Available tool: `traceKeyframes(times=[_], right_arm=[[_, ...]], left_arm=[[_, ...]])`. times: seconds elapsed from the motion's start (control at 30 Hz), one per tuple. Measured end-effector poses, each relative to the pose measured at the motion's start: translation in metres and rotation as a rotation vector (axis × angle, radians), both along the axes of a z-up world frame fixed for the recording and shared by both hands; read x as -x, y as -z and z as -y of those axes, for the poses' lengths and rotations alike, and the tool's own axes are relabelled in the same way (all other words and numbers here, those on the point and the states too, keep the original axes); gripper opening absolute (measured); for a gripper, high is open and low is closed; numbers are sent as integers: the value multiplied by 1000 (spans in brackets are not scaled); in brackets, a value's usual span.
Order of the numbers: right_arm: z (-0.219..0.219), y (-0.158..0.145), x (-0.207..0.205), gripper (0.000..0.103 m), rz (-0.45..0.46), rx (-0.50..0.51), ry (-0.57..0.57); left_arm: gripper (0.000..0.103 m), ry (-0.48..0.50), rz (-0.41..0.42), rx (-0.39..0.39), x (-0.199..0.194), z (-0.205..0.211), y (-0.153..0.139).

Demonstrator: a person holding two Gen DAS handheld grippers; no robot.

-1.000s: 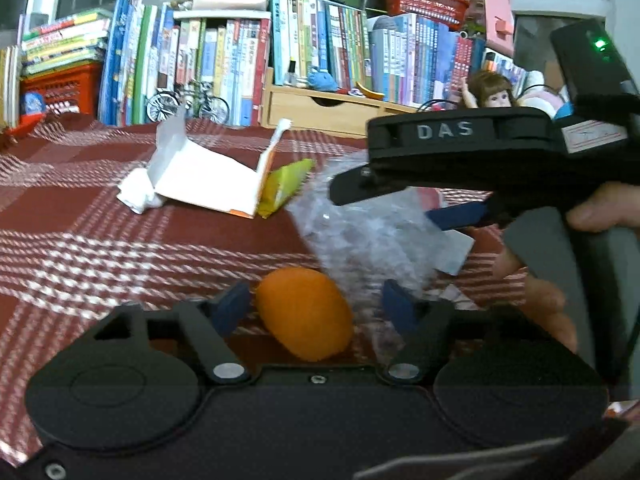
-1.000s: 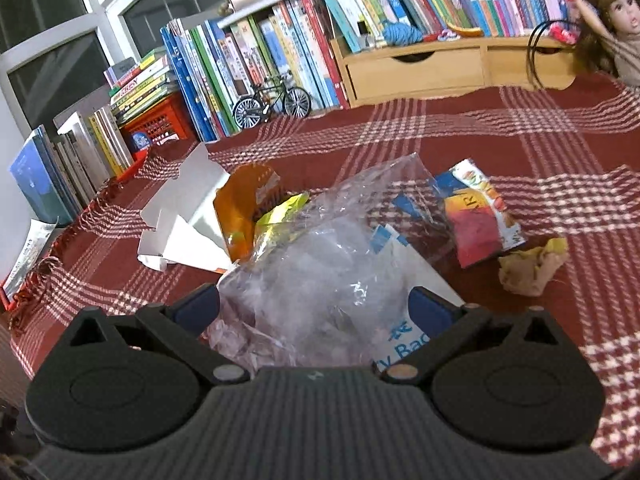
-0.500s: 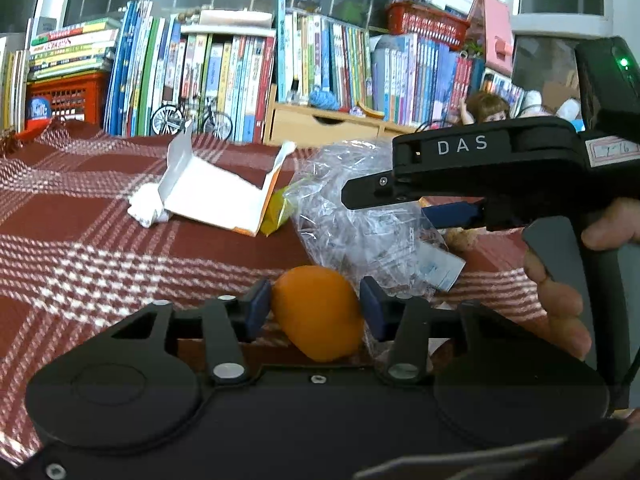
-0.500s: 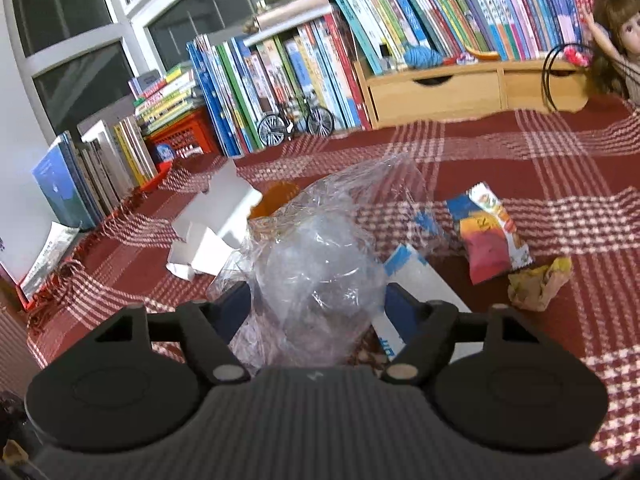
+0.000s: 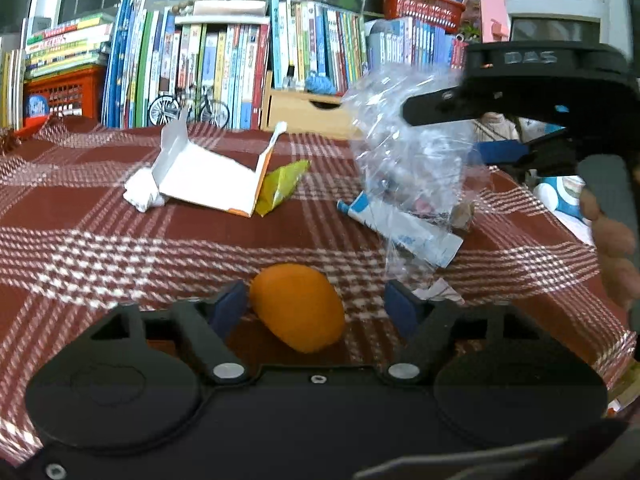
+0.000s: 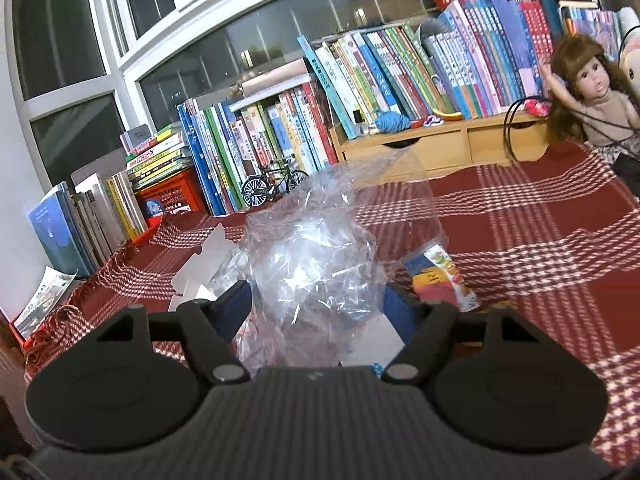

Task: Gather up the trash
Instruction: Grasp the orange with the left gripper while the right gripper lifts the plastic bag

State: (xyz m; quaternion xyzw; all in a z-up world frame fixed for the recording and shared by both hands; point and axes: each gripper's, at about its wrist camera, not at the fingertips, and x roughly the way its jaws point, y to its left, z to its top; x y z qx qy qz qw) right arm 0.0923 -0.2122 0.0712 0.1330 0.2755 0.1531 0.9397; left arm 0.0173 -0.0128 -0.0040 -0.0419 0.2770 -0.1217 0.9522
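Note:
An orange oval thing [image 5: 298, 308] lies on the red plaid cloth [image 5: 120, 240] between the jaws of my left gripper [image 5: 316, 304]. These jaws are opening: the left pad still touches the thing and the right pad stands off it. My right gripper [image 6: 316, 304] is shut on a crumpled clear plastic bag [image 6: 316, 256]. In the left wrist view the bag [image 5: 408, 152] hangs raised from that gripper [image 5: 452, 132]. Below it lies a blue-and-white tube [image 5: 404, 232].
An opened white carton [image 5: 208, 180], a yellow-green wrapper [image 5: 280, 188] and a crumpled tissue [image 5: 140, 196] lie to the left. A colourful snack wrapper [image 6: 444, 280] lies past the bag. Books, a model bicycle [image 5: 188, 106], a wooden drawer box [image 5: 304, 110] and a doll [image 6: 592, 100] line the back.
The right gripper closed on the clear bag and lifted it off the cloth. The left jaws closed on the orange thing, then widened again.

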Motion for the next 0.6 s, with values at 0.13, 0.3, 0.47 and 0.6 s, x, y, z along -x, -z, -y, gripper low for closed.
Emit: traceKeyframes(times=[0.13,0.3,0.47,0.6], right_arm=[[5,0,15,73,6,-1,5],[10,-4,33,73,26,13,4],[18,-10,56,73,40,1,-2],[21,-14,80,73,50,1,-14]], left_arm=[[41,-37,-17,21,1,-6,-4],[40,-39,40,-2,18,-9,-20],[40,-30,73,-25,38,-8,-36],[40,-22,90,-17,60,-11,-48]])
